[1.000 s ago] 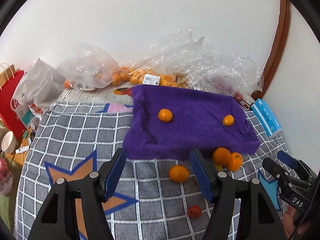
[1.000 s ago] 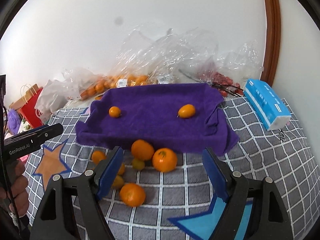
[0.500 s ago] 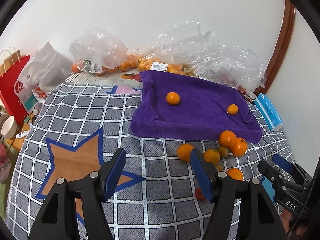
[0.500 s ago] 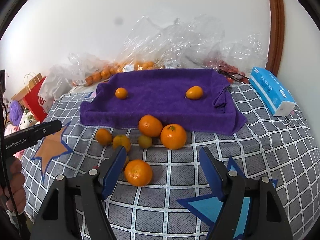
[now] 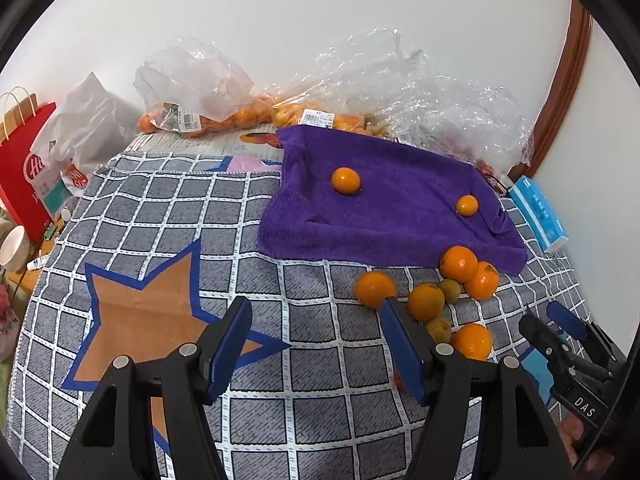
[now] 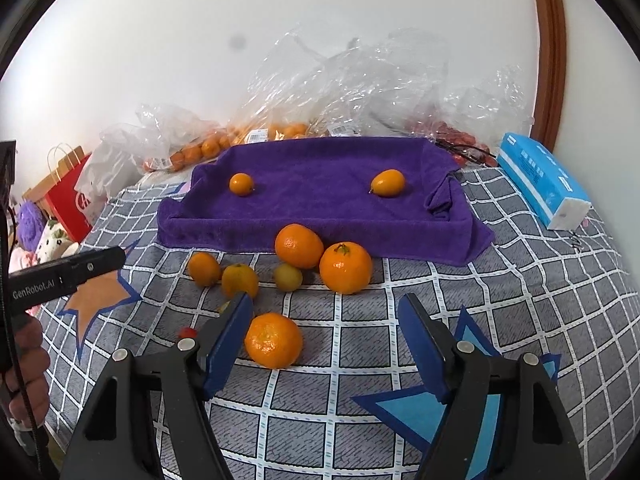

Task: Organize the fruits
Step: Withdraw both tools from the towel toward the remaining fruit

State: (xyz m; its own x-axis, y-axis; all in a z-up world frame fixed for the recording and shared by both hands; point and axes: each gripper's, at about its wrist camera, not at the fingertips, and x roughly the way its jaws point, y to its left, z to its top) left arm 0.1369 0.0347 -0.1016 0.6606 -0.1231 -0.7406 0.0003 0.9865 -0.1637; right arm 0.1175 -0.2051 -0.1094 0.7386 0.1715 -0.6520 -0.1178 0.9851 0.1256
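A purple towel lies on the checked mat with two small oranges on it, one on the left and one on the right. In front of it sits a loose group: two big mandarins, smaller oranges and a yellowish fruit. One mandarin lies apart, just inside the left finger of my right gripper, which is open and not pressing on it. My left gripper is open over bare mat, left of the same group. A small red fruit lies nearby.
Clear plastic bags holding more oranges line the wall behind the towel. A blue tissue pack lies at the right, a red paper bag and a cup at the left. The grey mat shows an orange star.
The left view has drawn back from the towel, which now lies farther off and to the right. The right gripper has come down toward the lone mandarin, its jaws slightly narrower.
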